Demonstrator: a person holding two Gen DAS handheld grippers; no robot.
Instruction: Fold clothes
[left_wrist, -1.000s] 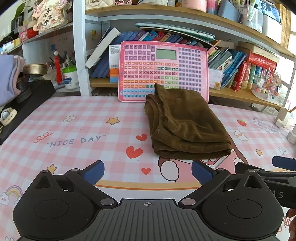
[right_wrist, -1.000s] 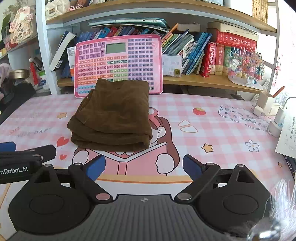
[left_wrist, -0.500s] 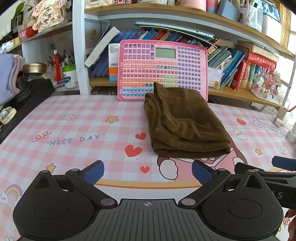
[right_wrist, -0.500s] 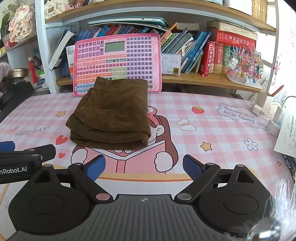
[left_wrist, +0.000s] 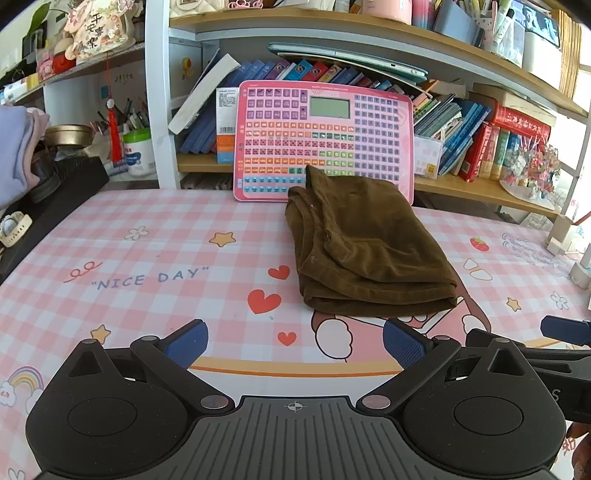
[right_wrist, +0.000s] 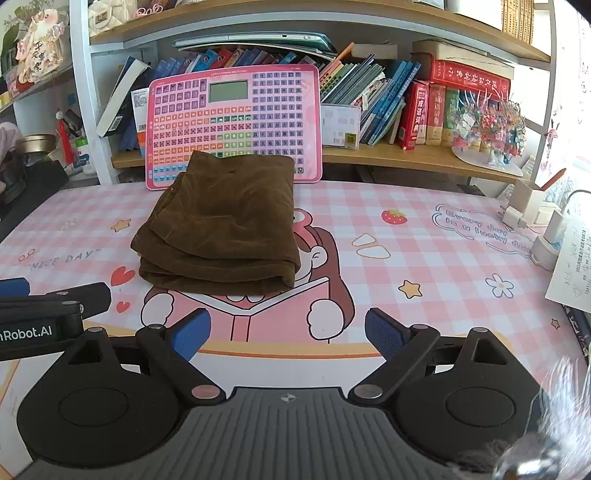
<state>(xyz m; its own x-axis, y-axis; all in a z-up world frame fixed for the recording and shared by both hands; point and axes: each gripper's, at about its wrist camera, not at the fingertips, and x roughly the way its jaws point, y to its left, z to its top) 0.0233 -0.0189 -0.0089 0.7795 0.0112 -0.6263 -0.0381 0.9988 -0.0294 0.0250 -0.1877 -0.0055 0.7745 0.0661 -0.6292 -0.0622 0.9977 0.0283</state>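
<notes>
Both hand-held grippers hover low over the near edge of the worktop (left_wrist: 155, 258), side by side and apart from the cloth. Left hand-held gripper (left_wrist: 295, 341) is released: its blue pads (left_wrist: 186, 341) stand wide apart with only the pink checked mat between them. Right hand-held gripper (right_wrist: 288, 332) is released too, its blue pads (right_wrist: 386, 332) spread wide over the cartoon girl printed on the mat, nothing between them. From the left wrist view, the right gripper's black arm and one blue tip show at the right border; from the right wrist view, the left gripper's arm, marked with white lettering, shows at the left border.

A brown garment (left_wrist: 365, 251) (right_wrist: 225, 225) lies folded into a thick, roughly square stack near the middle of the worktop, toward its far edge. Its folded layers show along the near side and the left side. Its far end lies just in front of a pink keyboard board (left_wrist: 325, 136) that leans upright against the bookshelf (right_wrist: 406, 155) at the back edge. Books (right_wrist: 417, 114) stand in a row on the shelf behind it. White chargers (right_wrist: 524, 210) sit near the right edge of the worktop.
</notes>
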